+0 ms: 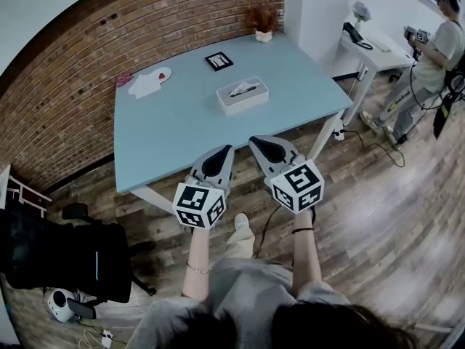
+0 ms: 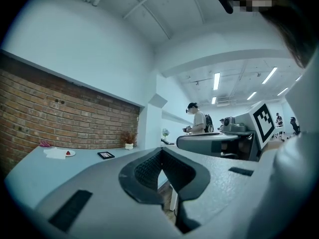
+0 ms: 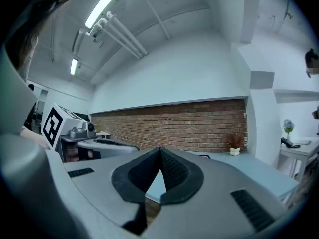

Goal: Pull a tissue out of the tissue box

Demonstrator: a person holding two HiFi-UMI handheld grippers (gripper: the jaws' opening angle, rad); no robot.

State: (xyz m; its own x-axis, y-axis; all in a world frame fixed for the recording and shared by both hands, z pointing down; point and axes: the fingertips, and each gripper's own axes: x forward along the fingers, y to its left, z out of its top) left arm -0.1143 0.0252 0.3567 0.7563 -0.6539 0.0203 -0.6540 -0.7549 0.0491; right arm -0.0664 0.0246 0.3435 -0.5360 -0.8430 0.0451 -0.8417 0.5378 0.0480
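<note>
Pale-blue worktop (image 1: 174,126) carries the white tissue box (image 1: 242,97) near its middle. Only the head view shows the box, which sits well apart from the left tongs (image 1: 224,151) and the right tongs (image 1: 258,142) by the front edge. Each gripper view shows its own jaws closed tip to tip, holding nothing.

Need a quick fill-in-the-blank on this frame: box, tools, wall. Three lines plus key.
1. The tissue box sits on a light ____ table.
2. The left tool and right tool both have their jaws ____.
3. The wall behind the table is made of ____.

Missing words: blue; shut; brick.
</note>
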